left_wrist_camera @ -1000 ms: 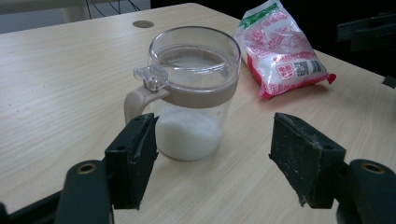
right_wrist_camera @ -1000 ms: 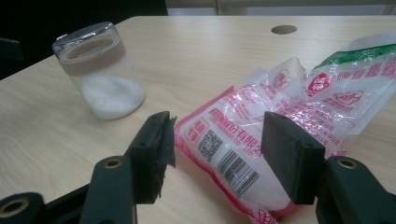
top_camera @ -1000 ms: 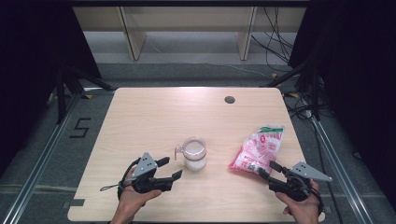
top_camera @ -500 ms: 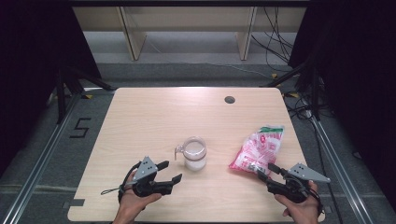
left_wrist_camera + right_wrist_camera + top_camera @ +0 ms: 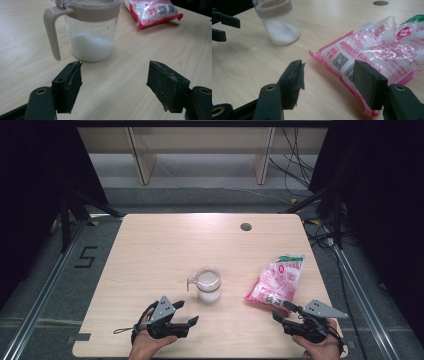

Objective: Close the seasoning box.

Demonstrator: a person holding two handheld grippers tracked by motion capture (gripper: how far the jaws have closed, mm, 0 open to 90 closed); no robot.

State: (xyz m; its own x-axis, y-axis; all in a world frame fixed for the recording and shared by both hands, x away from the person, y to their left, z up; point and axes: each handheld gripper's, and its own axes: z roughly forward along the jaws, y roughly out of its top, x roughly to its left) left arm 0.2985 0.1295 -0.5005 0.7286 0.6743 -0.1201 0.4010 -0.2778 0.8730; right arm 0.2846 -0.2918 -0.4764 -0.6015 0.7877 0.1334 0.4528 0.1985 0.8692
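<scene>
Both grippers have barely shifted vs 1 s ago; right gripper (image 5: 285, 311) edged a bit toward the pink bag (image 5: 278, 280).
High view: left gripper (image 5: 186, 312) near table (image 5: 150, 250) front edge, jaws apart, just short of the clear jug (image 5: 207, 284) w/ white powder.
Left gripper view: jaws wide, nothing btwn; jug (image 5: 87, 30) just ahead, handle at left.
Right gripper view: jaws released, bag (image 5: 372, 60) corner just ahead, not gripped.
</scene>
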